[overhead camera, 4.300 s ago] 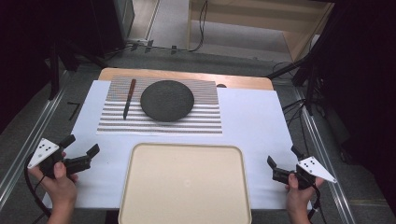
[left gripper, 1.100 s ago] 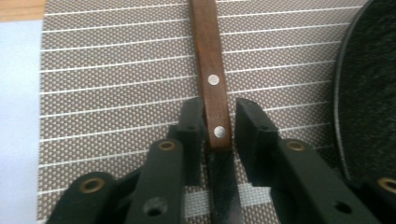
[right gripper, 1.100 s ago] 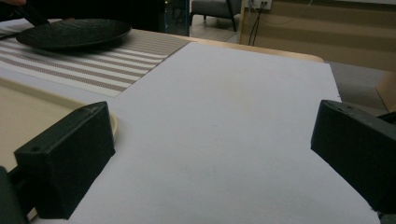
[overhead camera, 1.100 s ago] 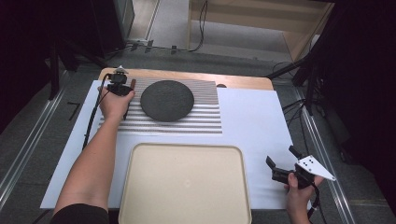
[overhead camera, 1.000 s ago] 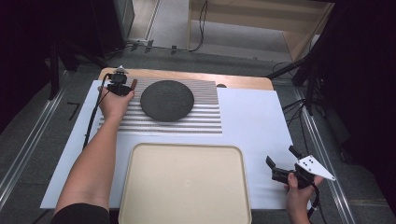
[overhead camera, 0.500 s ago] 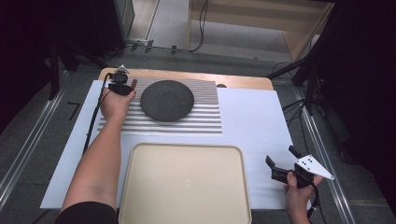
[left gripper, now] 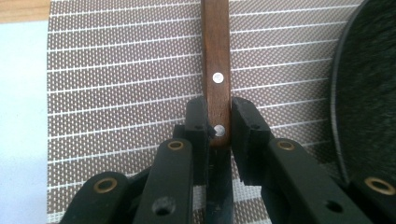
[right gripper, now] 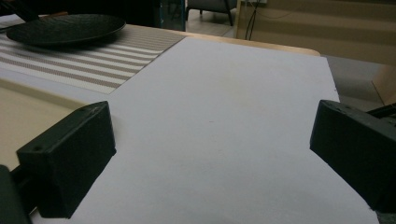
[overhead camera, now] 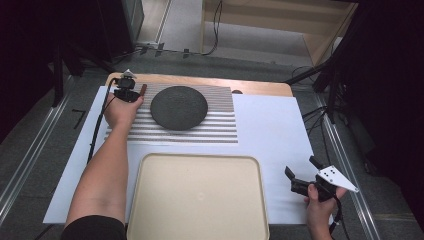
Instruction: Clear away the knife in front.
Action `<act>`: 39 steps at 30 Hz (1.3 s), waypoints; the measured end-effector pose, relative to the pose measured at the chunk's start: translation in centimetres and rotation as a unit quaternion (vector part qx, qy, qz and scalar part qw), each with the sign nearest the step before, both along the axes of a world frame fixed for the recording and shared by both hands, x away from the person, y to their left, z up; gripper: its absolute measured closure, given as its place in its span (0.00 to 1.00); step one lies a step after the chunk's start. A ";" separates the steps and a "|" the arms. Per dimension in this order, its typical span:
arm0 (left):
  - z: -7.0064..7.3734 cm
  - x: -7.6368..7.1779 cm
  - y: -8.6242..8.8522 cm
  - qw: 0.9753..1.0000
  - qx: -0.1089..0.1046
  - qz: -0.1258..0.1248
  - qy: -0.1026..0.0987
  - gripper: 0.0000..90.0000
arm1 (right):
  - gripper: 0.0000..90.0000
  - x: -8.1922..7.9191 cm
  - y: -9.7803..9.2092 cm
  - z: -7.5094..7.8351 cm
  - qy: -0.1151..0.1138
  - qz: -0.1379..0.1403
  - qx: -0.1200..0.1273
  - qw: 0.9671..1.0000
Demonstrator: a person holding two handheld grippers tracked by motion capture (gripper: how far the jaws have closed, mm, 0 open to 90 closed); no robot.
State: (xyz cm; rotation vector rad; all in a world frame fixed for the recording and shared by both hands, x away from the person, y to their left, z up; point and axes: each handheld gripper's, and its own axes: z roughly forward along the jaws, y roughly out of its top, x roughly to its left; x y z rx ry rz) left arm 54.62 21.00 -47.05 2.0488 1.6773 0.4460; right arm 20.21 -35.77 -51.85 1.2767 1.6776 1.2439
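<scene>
— Since the first frame, what shifted?
— Over four seconds back, both grippers sat at the near corners; the left gripper (overhead camera: 126, 89) has since reached to the far-left edge of the striped placemat (overhead camera: 220, 131), and in the last second it has barely moved. The right gripper (overhead camera: 305, 180) has kept its place by the near-right edge of the white sheet (overhead camera: 270, 125).

— What does the left one hold?
— Its jaws are closed on the wooden handle (left gripper: 215, 56) of a knife, pinching it just by the lower of two rivets. The handle lies on the placemat, just beside the dark plate (overhead camera: 179, 107), apart from its rim.

— And the right?
— Jaws spread wide, nothing between them, over bare white sheet.

— Room to move?
— Open sheet stretches right of the placemat, between plate and right gripper. The beige tray (overhead camera: 197, 200) takes the near middle, its far edge close to the placemat's near edge.

— The count?
— One plate, one knife, one tray, one placemat, two grippers.
</scene>
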 end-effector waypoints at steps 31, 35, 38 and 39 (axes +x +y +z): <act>2.8 -6.1 1.2 0.995 -0.047 -0.082 -0.028 0.86 | 0.00 0.1 0.2 0.0 0.002 -0.003 -0.009 1.000; 2.9 -7.1 0.9 0.994 -0.051 -0.095 -0.030 0.86 | 0.00 0.1 0.2 0.0 0.002 -0.003 -0.009 1.000; 2.9 -7.9 0.9 0.993 -0.051 -0.105 -0.031 0.86 | 0.00 0.0 0.2 0.0 0.001 -0.002 -0.009 1.000; 2.9 -8.2 0.8 0.992 -0.051 -0.107 -0.031 0.86 | 0.00 0.0 0.2 0.0 0.000 -0.002 -0.009 1.000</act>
